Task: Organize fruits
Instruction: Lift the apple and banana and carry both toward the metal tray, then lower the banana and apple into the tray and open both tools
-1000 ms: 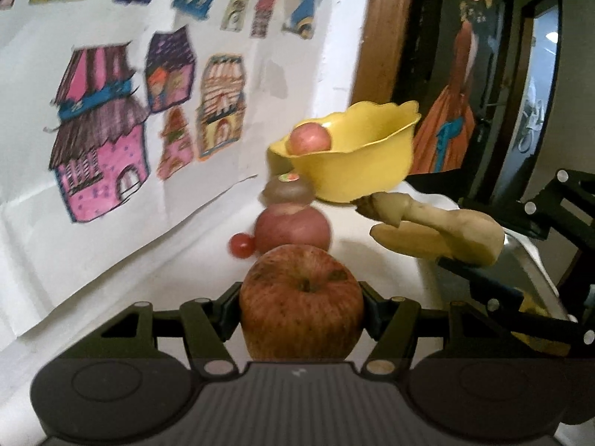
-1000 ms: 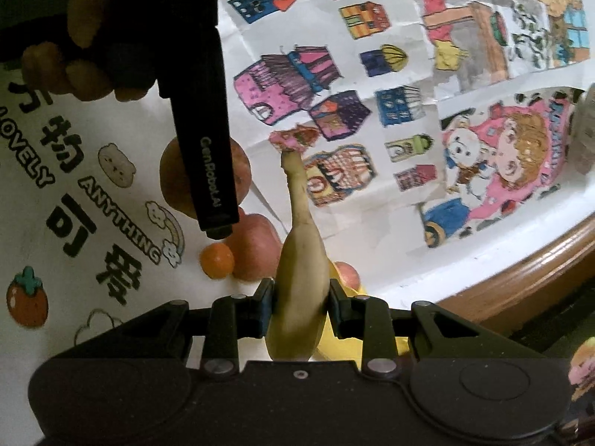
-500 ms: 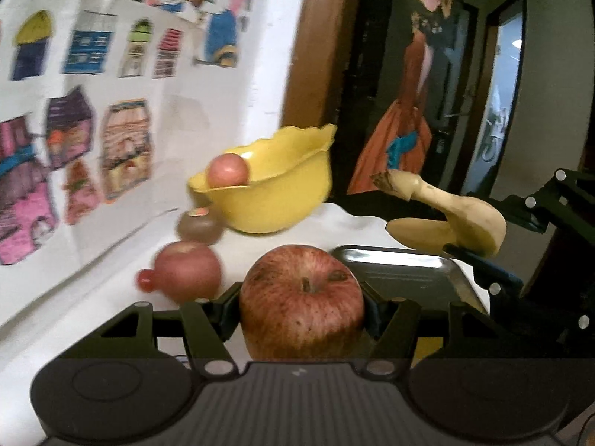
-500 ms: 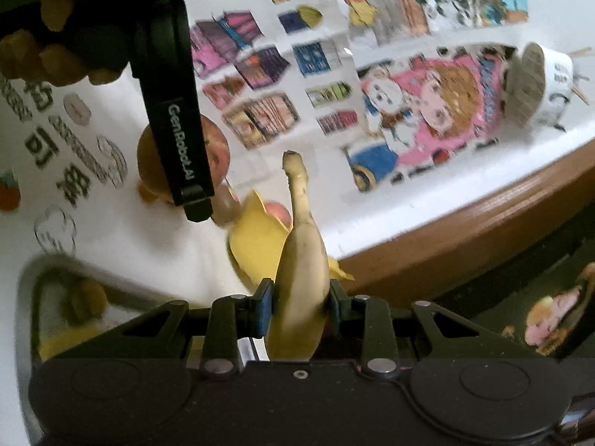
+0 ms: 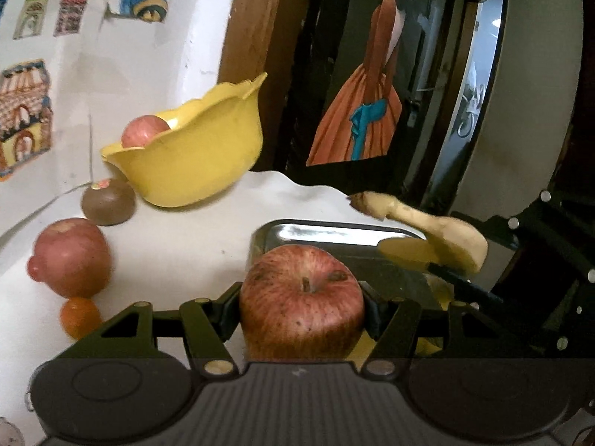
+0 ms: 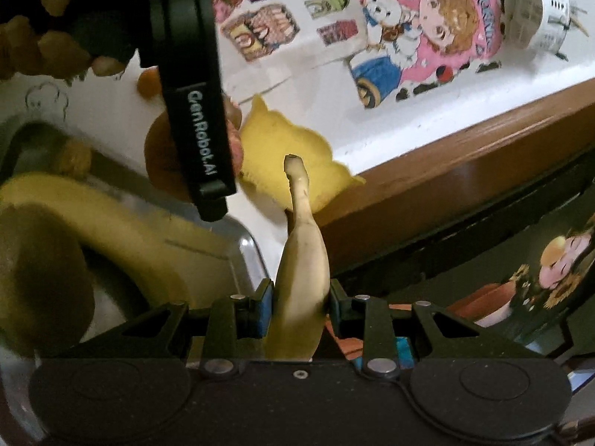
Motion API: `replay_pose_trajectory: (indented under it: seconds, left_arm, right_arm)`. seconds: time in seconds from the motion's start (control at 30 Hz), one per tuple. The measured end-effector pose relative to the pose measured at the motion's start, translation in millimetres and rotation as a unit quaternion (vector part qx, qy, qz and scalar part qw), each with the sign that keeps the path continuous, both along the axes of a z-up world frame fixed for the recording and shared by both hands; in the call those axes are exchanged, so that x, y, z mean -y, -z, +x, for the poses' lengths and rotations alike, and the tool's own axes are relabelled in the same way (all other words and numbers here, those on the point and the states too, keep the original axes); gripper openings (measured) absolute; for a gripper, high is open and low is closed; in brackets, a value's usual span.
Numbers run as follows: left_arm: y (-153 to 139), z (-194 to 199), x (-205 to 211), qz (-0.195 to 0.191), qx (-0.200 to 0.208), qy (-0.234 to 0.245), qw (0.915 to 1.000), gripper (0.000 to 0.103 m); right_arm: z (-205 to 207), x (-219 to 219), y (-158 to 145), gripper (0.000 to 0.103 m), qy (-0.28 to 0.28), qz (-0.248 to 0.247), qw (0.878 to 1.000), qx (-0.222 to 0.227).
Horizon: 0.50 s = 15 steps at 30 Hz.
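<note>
Lying flat on the white table point(image 5: 178, 245): paper sheets with coloured drawings of houses point(image 5: 22, 111) and a cartoon girl with a dog point(image 6: 420, 33). Lying tipped on its side near the far edge: a white perforated holder point(image 6: 539, 11). Showing beyond the brown wooden rim point(image 6: 465, 156): a picture of a figure in an orange dress point(image 5: 368, 111).

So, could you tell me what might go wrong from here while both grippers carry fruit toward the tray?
1. The left gripper with its apple and the right gripper with its banana are close together above the metal tray; they could collide.
2. The tray already holds a banana, so room for more fruit looks limited.
</note>
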<state>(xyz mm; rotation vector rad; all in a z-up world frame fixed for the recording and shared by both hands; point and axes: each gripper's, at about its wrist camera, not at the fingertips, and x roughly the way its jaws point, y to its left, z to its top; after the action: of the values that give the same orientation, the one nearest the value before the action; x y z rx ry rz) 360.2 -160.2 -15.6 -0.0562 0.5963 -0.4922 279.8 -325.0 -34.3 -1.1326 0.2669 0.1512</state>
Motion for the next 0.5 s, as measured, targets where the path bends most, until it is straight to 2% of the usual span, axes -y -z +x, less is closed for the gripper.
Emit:
replay_pose_trajectory:
  seconds: [0.2,0.5]
  left_arm:
    - [9.9,7.4,10.2,0.006,-0.008,0.005,0.9999,0.067]
    - [14.5,10.6,11.8,0.015,-0.017,0.006,0.9997,0.067]
  right_arm:
    - [3.1,5.1,10.2,0.032,-0.002,0.003,1.000,-0.004]
    - [5.6,3.0,9.4,0.032,-0.011,0.003,1.000,-0.008]
